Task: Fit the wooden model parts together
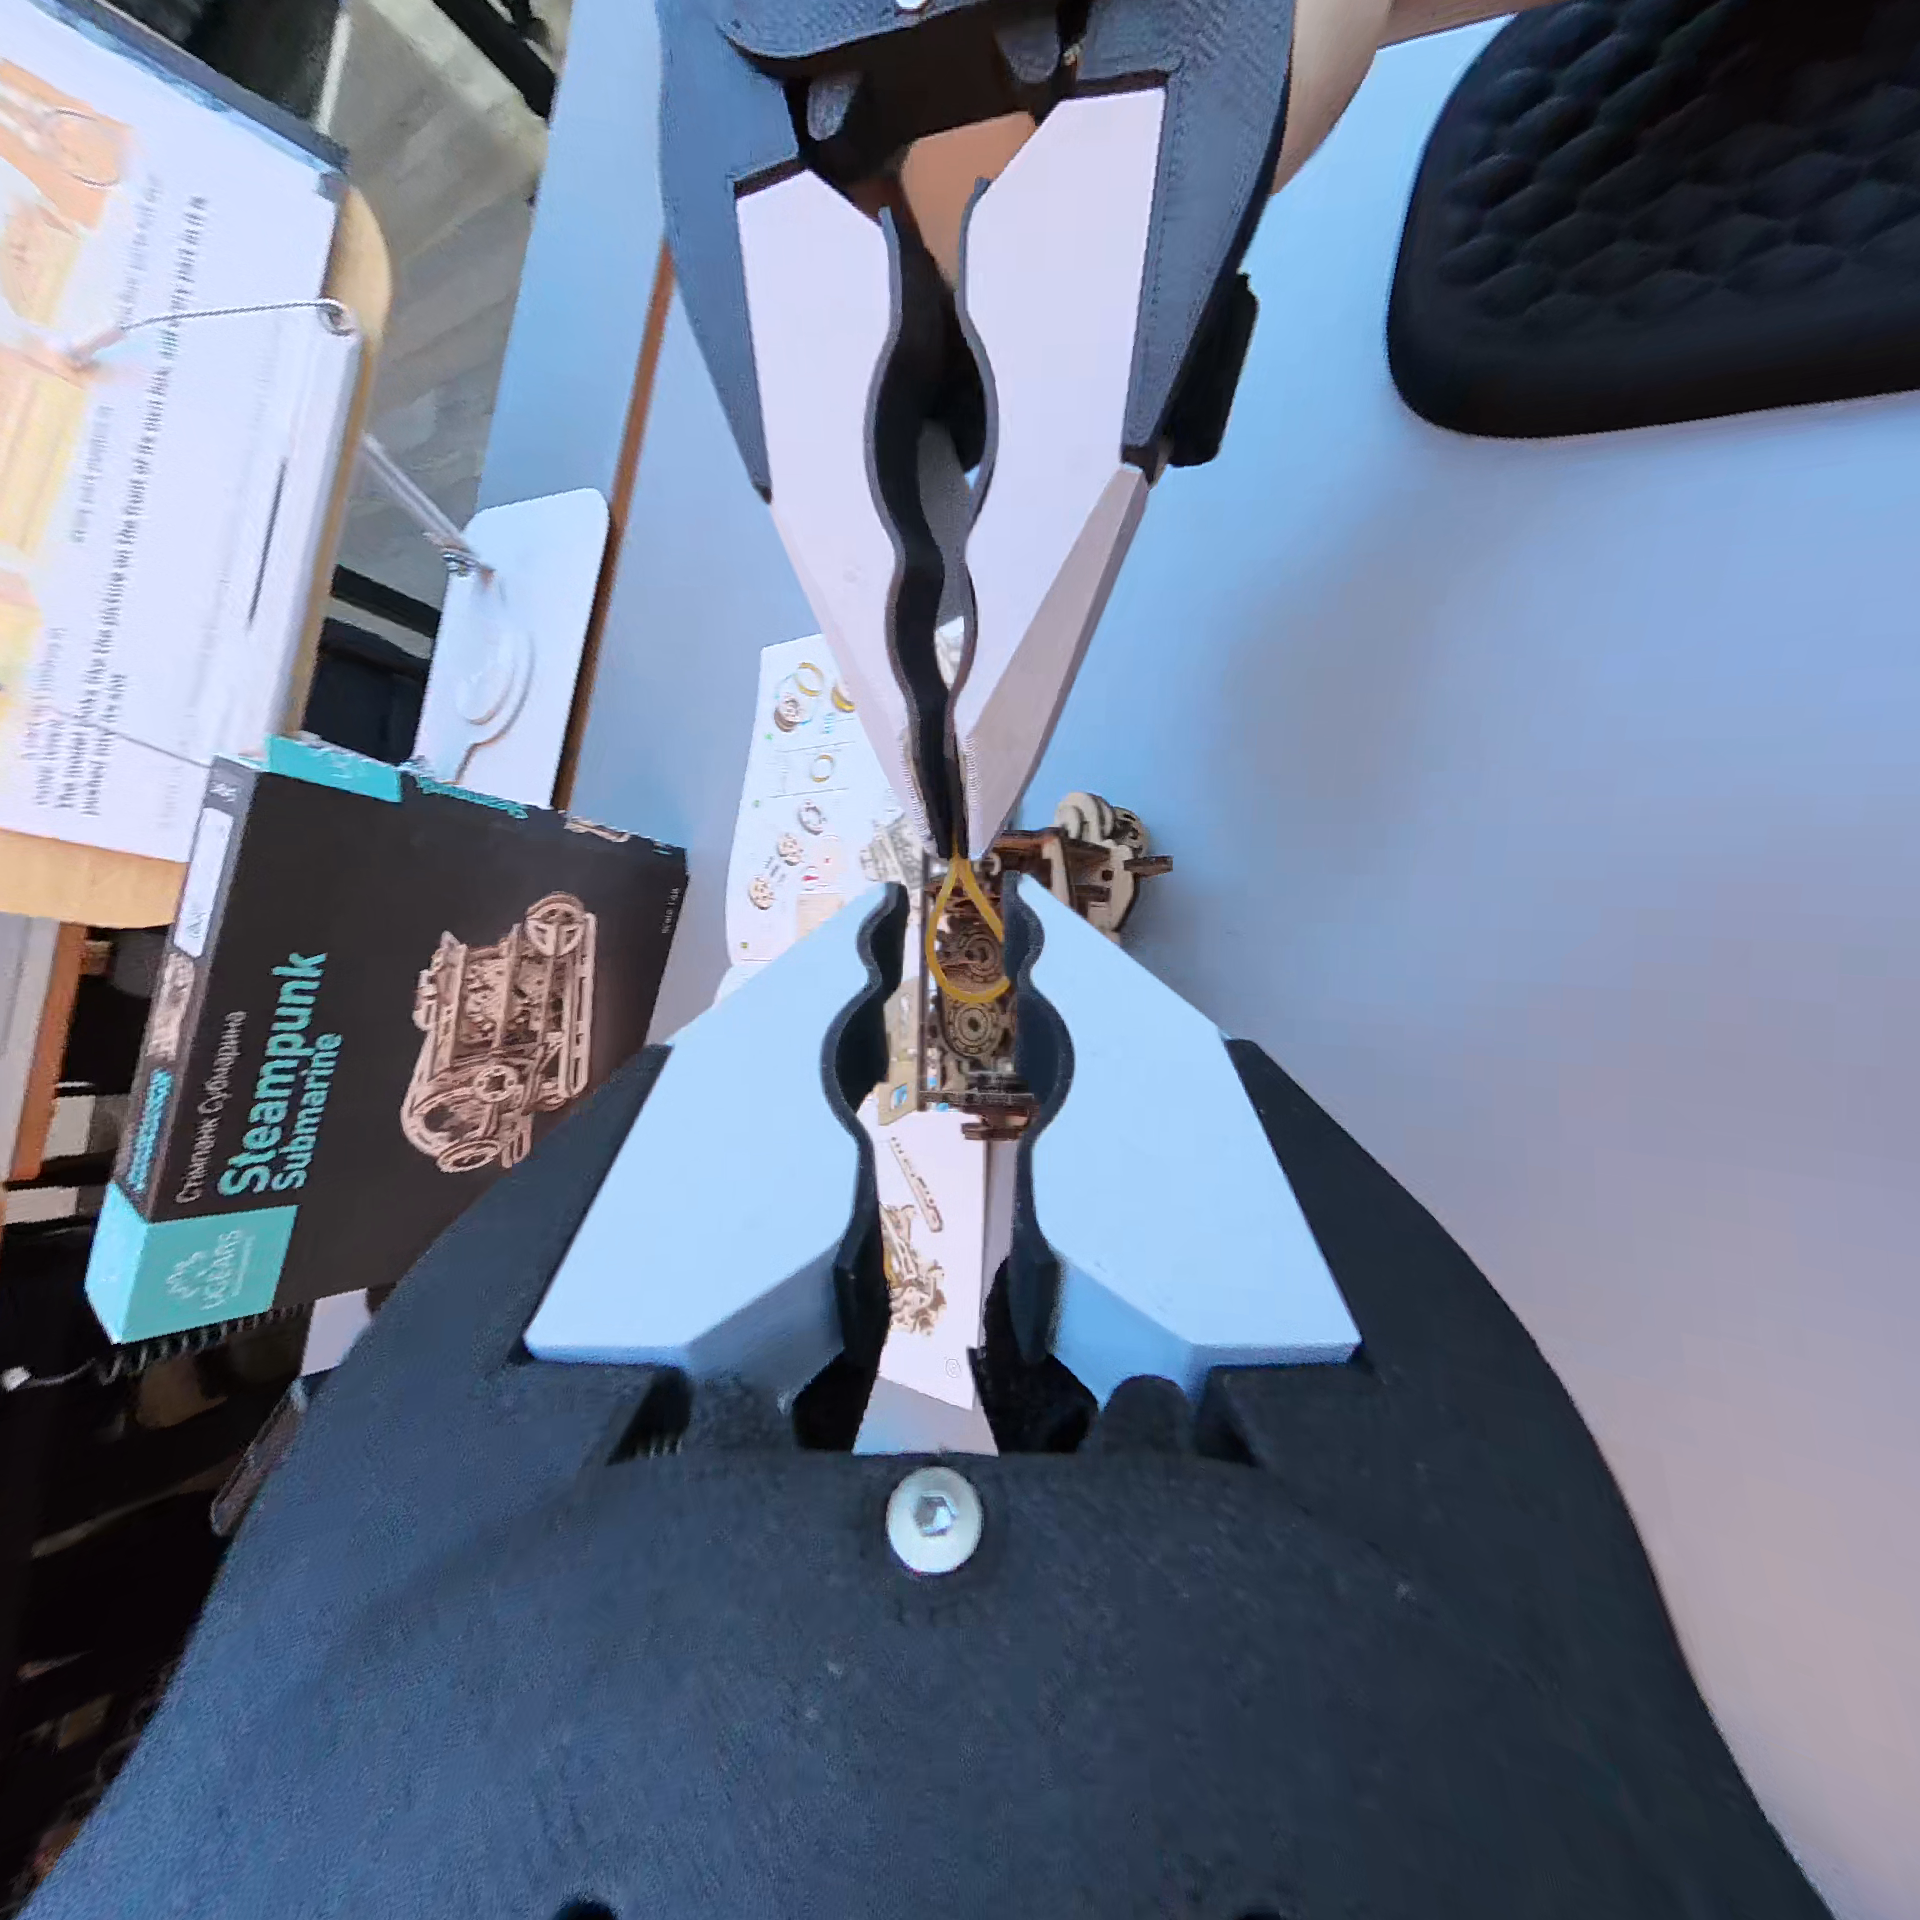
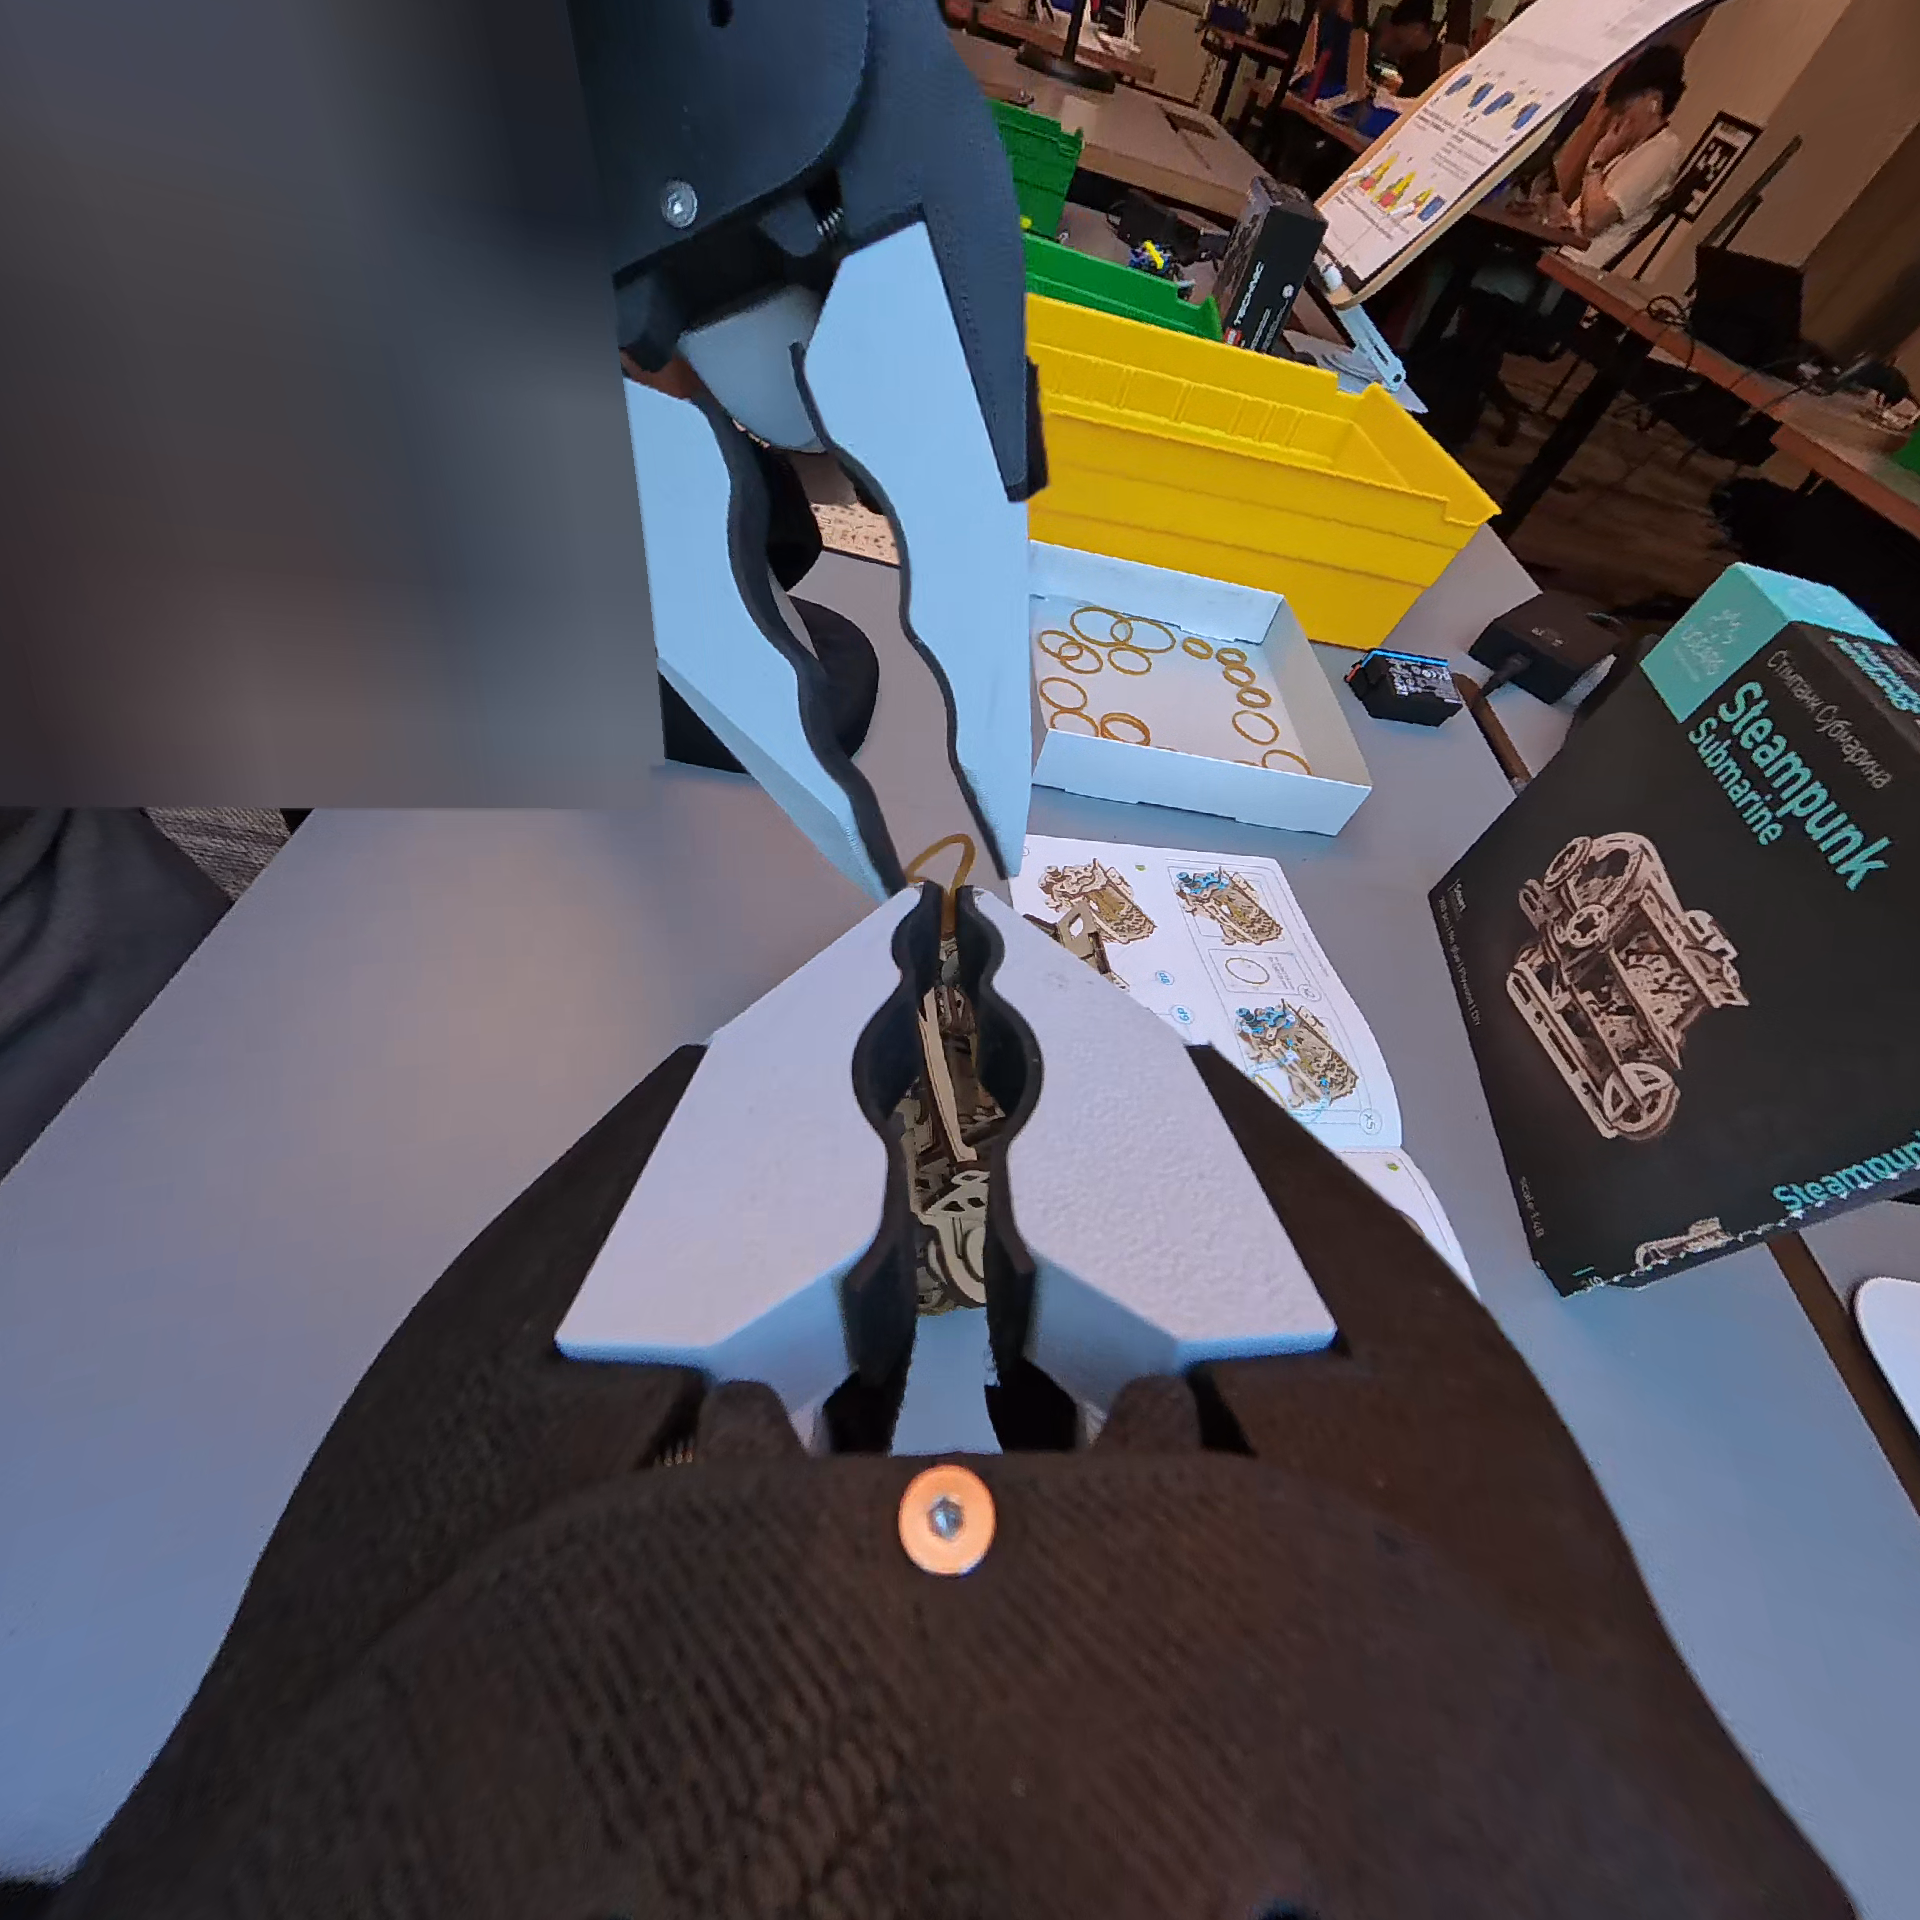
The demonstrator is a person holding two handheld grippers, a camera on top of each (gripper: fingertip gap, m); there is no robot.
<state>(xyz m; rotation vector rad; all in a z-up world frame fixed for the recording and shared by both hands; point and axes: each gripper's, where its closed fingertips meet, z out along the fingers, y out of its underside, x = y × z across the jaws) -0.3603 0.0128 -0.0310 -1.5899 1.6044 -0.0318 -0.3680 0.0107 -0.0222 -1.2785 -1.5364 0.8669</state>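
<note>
Pinching 1 end of a yellow rubber band loop [image 1: 966, 940], the right tool [image 2: 940, 906] sits nearly closed; the left tool [image 1: 961, 914] stands narrowly parted around the laser-cut wooden model [image 1: 971, 1023] above the grey surface [image 1: 1507, 935].

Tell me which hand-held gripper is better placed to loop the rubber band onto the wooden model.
Right. The right hand-held gripper already pinches the yellow rubber band directly above the wooden model. The left hand-held gripper stands open, gripping nothing.
</note>
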